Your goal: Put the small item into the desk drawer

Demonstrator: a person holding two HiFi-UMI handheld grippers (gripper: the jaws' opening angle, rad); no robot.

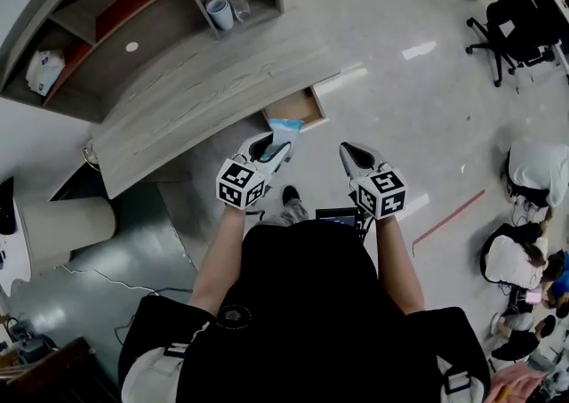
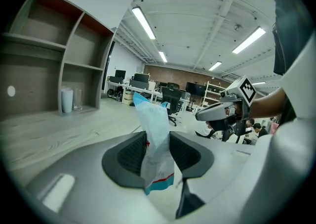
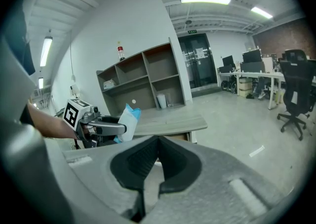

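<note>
One shelf unit (image 1: 133, 28) rises along the back of the one bench (image 1: 204, 90). One drawer (image 1: 295, 108) stands pulled out from the bench's front edge. Two claws hover just off that front edge. The left claw (image 2: 159, 151) is clenched on the single white-and-blue packet (image 2: 155, 134), which stands upright between its pads, close to the open drawer. The right claw (image 3: 158, 158) is pinched closed and empty. One white cup (image 1: 218, 12) and one clear glass (image 1: 238, 5) sit in a shelf cubby behind the bench.
</note>
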